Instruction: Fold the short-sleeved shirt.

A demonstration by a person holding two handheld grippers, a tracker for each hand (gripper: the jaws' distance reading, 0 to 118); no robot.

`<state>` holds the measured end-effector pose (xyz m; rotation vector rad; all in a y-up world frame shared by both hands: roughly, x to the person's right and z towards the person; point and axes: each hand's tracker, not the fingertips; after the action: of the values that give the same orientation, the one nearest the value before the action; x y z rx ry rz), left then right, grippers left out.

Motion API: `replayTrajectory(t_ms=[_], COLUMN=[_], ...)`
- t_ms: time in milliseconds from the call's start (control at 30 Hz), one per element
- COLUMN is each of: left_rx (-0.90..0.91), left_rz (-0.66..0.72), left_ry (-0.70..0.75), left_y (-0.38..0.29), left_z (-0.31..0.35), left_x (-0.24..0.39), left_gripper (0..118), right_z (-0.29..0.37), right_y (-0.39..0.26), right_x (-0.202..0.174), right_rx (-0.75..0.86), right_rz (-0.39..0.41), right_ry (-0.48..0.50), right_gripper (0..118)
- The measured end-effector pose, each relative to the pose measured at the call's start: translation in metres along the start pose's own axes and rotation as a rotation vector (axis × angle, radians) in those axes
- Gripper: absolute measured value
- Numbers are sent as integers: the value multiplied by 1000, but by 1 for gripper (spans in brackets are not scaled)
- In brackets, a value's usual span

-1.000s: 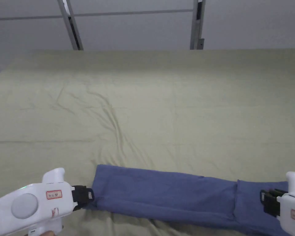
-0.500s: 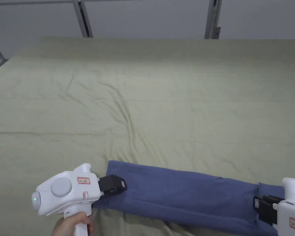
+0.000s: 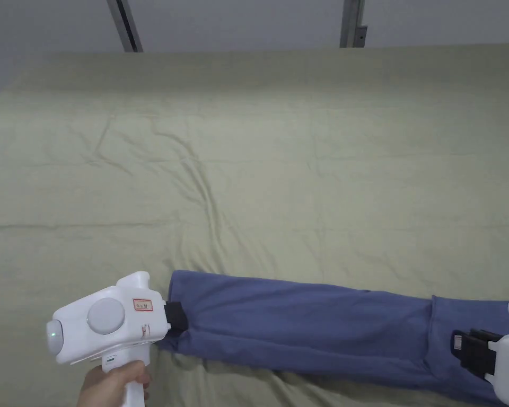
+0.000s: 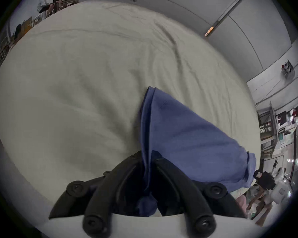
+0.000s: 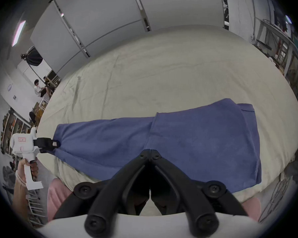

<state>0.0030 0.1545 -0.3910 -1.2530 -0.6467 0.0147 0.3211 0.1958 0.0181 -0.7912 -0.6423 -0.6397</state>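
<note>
The blue short-sleeved shirt lies folded into a long strip along the near edge of the bed, running left to right. My left gripper is at the strip's left end; in the left gripper view its jaws are shut on a pinch of blue cloth. My right gripper sits over the sleeve end at the right. In the right gripper view its jaws meet tip to tip against the shirt, where a seam runs into them. The left gripper also shows there, farther off.
A pale green sheet covers the wide bed, with creases near the middle. Grey wall panels and metal posts stand behind it. Racks and people are off beyond the bed's left side.
The left gripper's jaws lay on top of the shirt's left end half a second ago; now they sit lower at that end's edge. The right gripper has stayed at the sleeve end.
</note>
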Motion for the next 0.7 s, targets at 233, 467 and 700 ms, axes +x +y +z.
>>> replayTrajectory(t_ms=[233, 467, 700], left_rx=[105, 147, 13], left_rz=[-40, -359, -612], left_ry=[-174, -316, -363], left_y=[1, -28, -93], left_z=[57, 97, 38], left_x=[54, 187, 291], left_gripper=[8, 8, 8], right_z=[25, 49, 59], right_y=[1, 0, -6], right_x=[13, 41, 68], right_rx=[47, 103, 117], right_rz=[-59, -131, -183], right_ry=[-11, -20, -35], right_gripper=[0, 0, 0])
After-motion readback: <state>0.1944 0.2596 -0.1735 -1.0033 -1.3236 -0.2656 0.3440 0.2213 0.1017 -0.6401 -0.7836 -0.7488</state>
